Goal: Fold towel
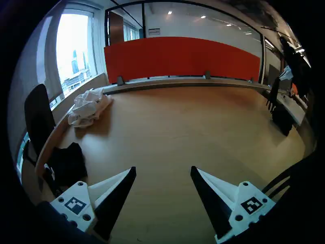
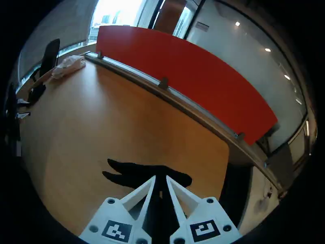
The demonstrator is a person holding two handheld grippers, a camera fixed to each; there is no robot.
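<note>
1. Wooden desk (image 1: 174, 122) runs to a red divider (image 1: 183, 57) at 12 o'clock, with glass walls behind.
2. Left gripper (image 1: 163, 168): fingers spread wide above bare desk, holding nothing.
3. Right gripper (image 2: 160, 177): fingers drawn close together, pinching a black towel (image 2: 130, 173) that lies on the desk at 6 o'clock in the right gripper view.
4. White cloth heap (image 1: 87, 107): at 10 o'clock, near the far desk corner, well apart from both grippers.

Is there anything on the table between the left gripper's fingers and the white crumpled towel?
Nothing visible. Bare table lies between the left gripper and the white towel; a dark cloth sits aside at the near left edge.
</note>
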